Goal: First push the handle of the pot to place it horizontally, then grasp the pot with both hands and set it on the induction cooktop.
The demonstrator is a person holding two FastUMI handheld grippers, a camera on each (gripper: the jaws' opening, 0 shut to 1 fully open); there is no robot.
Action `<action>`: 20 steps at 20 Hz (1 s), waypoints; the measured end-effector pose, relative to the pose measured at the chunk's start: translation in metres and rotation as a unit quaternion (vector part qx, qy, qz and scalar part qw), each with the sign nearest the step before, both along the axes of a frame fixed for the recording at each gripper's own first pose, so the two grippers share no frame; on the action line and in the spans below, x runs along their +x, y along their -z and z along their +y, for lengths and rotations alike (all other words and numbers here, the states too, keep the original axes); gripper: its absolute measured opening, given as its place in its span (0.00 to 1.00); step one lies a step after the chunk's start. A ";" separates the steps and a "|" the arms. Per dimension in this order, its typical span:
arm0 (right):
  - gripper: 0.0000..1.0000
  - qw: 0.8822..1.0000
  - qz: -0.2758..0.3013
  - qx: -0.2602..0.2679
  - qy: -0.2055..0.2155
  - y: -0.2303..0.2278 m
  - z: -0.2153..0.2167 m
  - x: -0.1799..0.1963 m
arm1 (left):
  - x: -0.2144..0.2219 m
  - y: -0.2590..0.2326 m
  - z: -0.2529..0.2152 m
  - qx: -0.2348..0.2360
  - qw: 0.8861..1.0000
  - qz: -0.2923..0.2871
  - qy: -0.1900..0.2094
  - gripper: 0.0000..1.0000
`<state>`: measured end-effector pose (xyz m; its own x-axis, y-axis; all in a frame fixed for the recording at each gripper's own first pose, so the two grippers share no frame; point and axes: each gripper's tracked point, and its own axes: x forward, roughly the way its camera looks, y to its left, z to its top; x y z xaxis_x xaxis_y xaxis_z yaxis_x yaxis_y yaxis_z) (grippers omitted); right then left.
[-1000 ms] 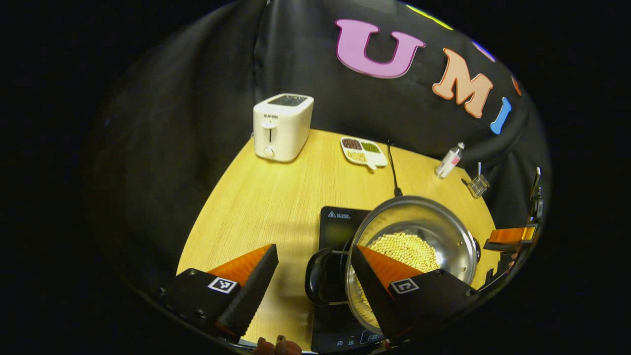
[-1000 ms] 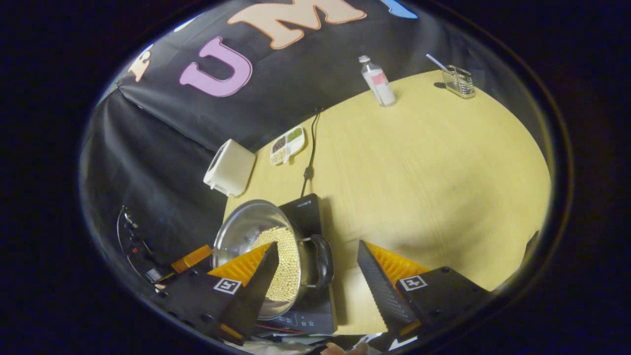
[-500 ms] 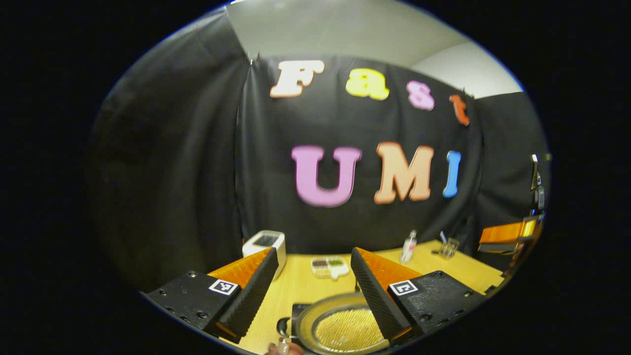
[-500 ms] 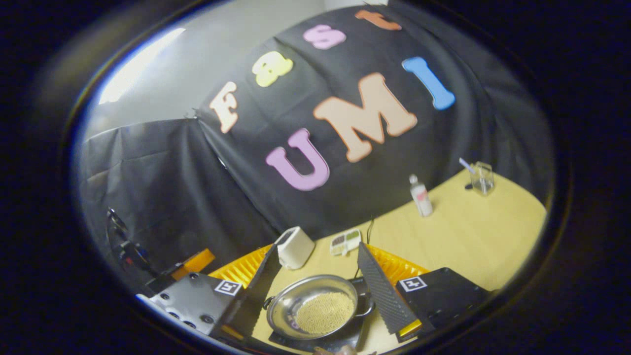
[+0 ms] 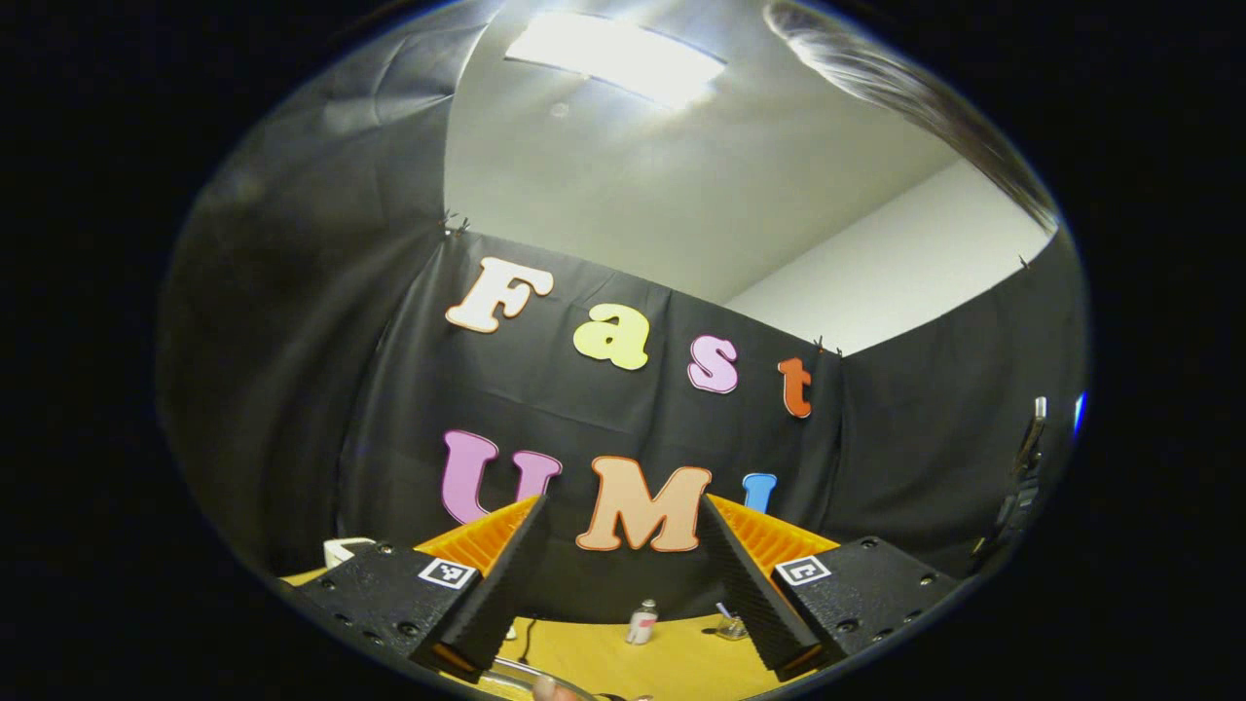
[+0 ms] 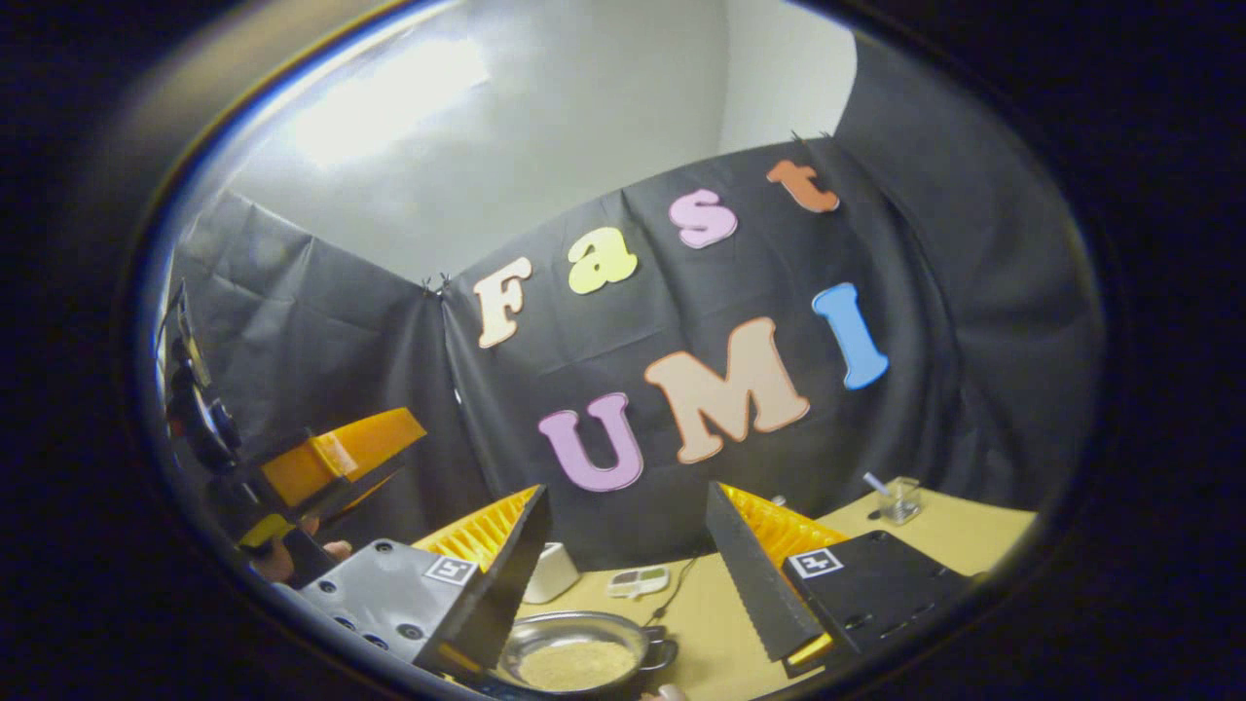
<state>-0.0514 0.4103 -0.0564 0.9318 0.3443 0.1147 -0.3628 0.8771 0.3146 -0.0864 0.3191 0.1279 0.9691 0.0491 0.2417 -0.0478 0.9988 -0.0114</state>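
The steel pot [image 6: 579, 654] holds pale beans and sits low on the wooden table [image 6: 934, 545] in the right gripper view. One dark side handle [image 6: 664, 646] points right. My right gripper [image 6: 628, 574] is open, raised above and behind the pot, holding nothing. The left gripper [image 6: 331, 462] hangs at the far left, held by a hand [image 6: 292, 560]. In the left gripper view my left gripper [image 5: 623, 570] is open and empty, aimed at the wall and ceiling. A thin arc of the pot rim [image 5: 526, 674] shows at the bottom edge.
A white toaster [image 6: 550, 574], a divided snack tray [image 6: 638, 581] and a black cable [image 6: 677, 592] lie behind the pot. A glass holder [image 6: 900, 498] stands at the far right. A small bottle [image 5: 641, 623] stands on the table [image 5: 681, 662].
Both grippers have lifted and tilted upward, away from the pot. The pot stays down on the table, and the wall and ceiling have come into view.
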 end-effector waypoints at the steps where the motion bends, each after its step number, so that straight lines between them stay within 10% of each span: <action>1: 0.92 1.000 -0.005 -0.006 0.014 -0.007 -0.009 -0.002 | 0.001 0.001 0.003 -0.018 1.000 -0.001 -0.008 0.96; 10: 0.92 0.999 0.022 -0.034 0.034 -0.001 -0.022 0.001 | 0.015 0.007 -0.012 -0.038 0.999 0.006 0.021 0.95; 20: 0.92 0.996 0.039 -0.046 0.059 0.008 -0.025 -0.005 | 0.003 0.019 0.022 -0.006 0.998 0.038 -0.042 0.92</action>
